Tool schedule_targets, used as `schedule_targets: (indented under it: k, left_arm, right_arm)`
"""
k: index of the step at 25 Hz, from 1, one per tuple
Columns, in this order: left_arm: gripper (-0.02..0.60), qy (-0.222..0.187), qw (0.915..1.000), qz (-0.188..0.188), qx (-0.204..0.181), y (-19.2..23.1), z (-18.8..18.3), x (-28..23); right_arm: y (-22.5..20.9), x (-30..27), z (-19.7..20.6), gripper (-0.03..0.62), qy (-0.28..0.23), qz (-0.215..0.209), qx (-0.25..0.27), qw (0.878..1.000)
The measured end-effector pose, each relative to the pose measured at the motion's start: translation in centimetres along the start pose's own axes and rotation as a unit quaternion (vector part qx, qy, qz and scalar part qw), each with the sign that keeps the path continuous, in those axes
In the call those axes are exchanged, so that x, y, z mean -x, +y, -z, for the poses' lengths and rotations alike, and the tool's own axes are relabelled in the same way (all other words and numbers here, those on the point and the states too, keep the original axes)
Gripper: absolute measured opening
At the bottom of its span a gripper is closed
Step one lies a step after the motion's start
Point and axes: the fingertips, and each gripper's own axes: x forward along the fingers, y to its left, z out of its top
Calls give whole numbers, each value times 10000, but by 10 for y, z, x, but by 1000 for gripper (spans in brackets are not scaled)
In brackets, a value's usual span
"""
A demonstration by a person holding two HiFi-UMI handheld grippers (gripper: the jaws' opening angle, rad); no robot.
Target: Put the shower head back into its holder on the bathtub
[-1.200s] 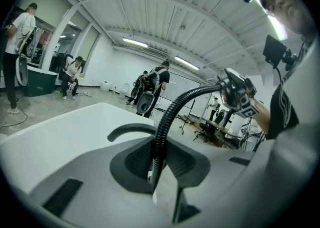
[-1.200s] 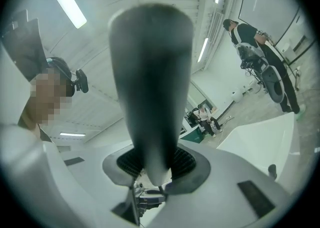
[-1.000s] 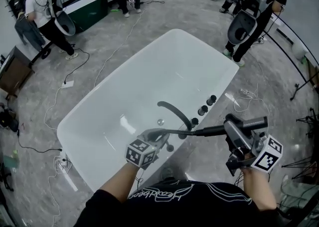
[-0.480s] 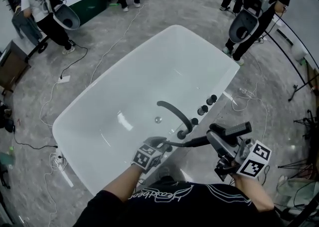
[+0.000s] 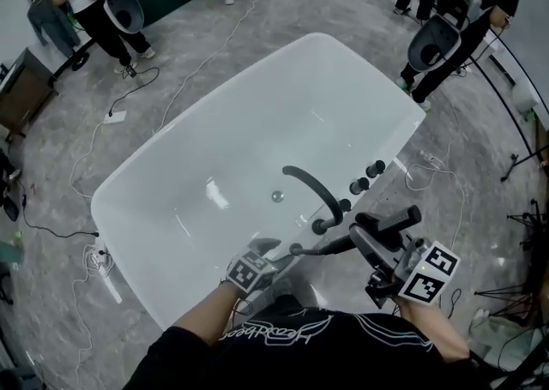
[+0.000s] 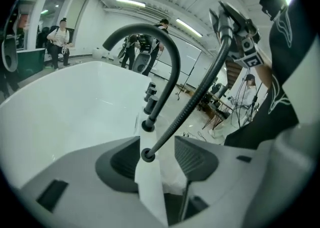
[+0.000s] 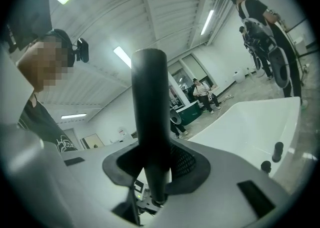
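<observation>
The black shower head (image 5: 390,224) is a straight rod, and my right gripper (image 5: 379,241) is shut on it off the tub's near right rim. In the right gripper view the rod (image 7: 150,117) stands upright between the pads of the gripper (image 7: 152,164). Its black hose (image 5: 330,247) runs left to a black socket (image 5: 296,249) in the white bathtub rim (image 5: 120,225). My left gripper (image 5: 270,253) sits at that socket, and its jaws are opening. In the left gripper view the gripper (image 6: 157,158) straddles the hose (image 6: 190,106) and the pads stand clear of it.
A black arched spout (image 5: 309,191) rises from the rim just behind the socket, with three black knobs (image 5: 364,178) to its right. People with equipment (image 5: 446,28) stand around the tub. Cables (image 5: 129,114) lie on the grey floor.
Both grippers have sunk toward the tub rim with the shower head and hose. The left gripper's jaws have come off the hose and stand wide.
</observation>
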Motion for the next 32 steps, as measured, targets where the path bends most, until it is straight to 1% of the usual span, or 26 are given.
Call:
schedule_targets:
  k: [3, 6, 7, 9, 11, 13, 16, 18, 22, 24, 27, 32]
  left_arm:
    - [198, -391, 9982, 29, 451, 2, -7, 20]
    - [194, -997, 9915, -14, 841, 8, -27, 51]
    - [180, -1181, 9890, -94, 886, 10, -34, 63]
    - [110, -1480, 9844, -305, 899, 14, -43, 86]
    - [41, -1743, 9791, -486, 929, 16, -52, 107]
    - [12, -1950, 9743, -626, 942, 15, -61, 128]
    - [5, -2176, 9694, -699, 891, 8, -68, 152]
    - [5, -2308, 9668, -680, 861, 0, -71, 162]
    - [5, -2376, 9658, -684, 783, -12, -71, 177]
    - [5, -2409, 9641, -728, 851, -15, -69, 183]
    - [5, -2436, 9613, -817, 999, -13, -63, 189]
    - [5, -2386, 9603, -939, 1098, -10, -41, 197]
  right_arm:
    - [-5, -8, 16, 118, 231, 67, 353, 9991]
    - [-10, -21, 42, 118, 499, 104, 744, 9959]
    - [-12, -27, 54, 118, 607, 120, 877, 9942]
    - [-18, -36, 79, 118, 839, 146, 1055, 9908]
    - [-26, -43, 102, 118, 1041, 158, 1102, 9883]
    - [-32, -49, 122, 118, 1187, 176, 1147, 9861]
    - [-42, -57, 145, 118, 1311, 249, 1122, 9847]
    - [-50, -62, 157, 118, 1362, 309, 1089, 9842]
    - [-62, -76, 183, 118, 1579, 410, 1266, 9784]
    - [-68, -82, 196, 118, 1727, 452, 1357, 9745]
    - [-82, -89, 214, 118, 1898, 546, 1321, 9714]
    - [-98, -97, 251, 118, 2188, 711, 1323, 9641]
